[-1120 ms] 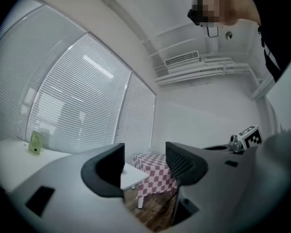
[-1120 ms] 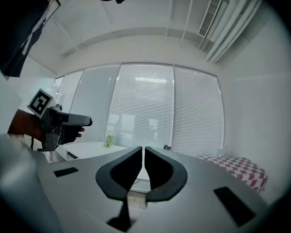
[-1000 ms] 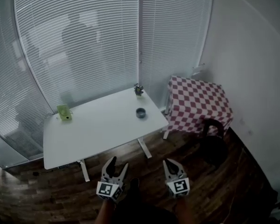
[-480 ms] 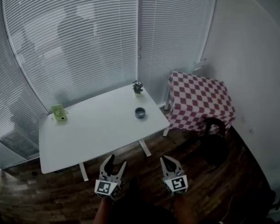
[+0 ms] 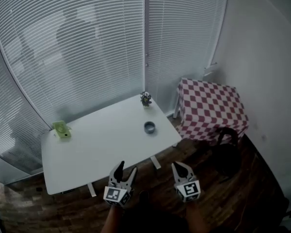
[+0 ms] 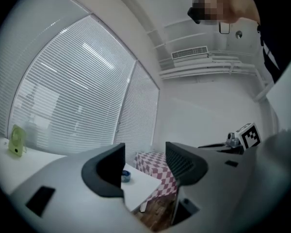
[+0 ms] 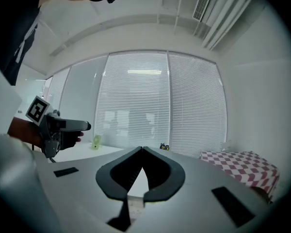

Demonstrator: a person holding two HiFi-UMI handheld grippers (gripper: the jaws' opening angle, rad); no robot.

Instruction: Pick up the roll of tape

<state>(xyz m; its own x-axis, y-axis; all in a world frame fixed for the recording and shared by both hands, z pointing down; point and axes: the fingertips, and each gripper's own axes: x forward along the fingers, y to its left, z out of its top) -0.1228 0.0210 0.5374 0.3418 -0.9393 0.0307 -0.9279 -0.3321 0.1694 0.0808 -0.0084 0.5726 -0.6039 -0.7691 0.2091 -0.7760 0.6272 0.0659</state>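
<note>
The roll of tape (image 5: 149,127) is a small blue-grey ring lying flat near the right end of the white table (image 5: 97,147). In the left gripper view the tape (image 6: 125,177) shows small beside the left jaw. Both grippers hover over the wooden floor, short of the table's near edge and well away from the tape. My left gripper (image 5: 126,167) is open, its jaws (image 6: 144,152) wide apart with nothing between them. My right gripper (image 5: 178,166) is shut, its jaw tips (image 7: 142,150) meeting and holding nothing.
A green object (image 5: 62,129) stands at the table's far left, and a small plant figure (image 5: 145,98) at the far right corner. A stand under red-checked cloth (image 5: 211,108) and a black chair (image 5: 225,149) are to the right. Window blinds (image 5: 87,42) run behind the table.
The head view has shifted slightly, so the table and tape sit a little lower in the frame. Both grippers stay low in front of the table, with jaws unchanged.
</note>
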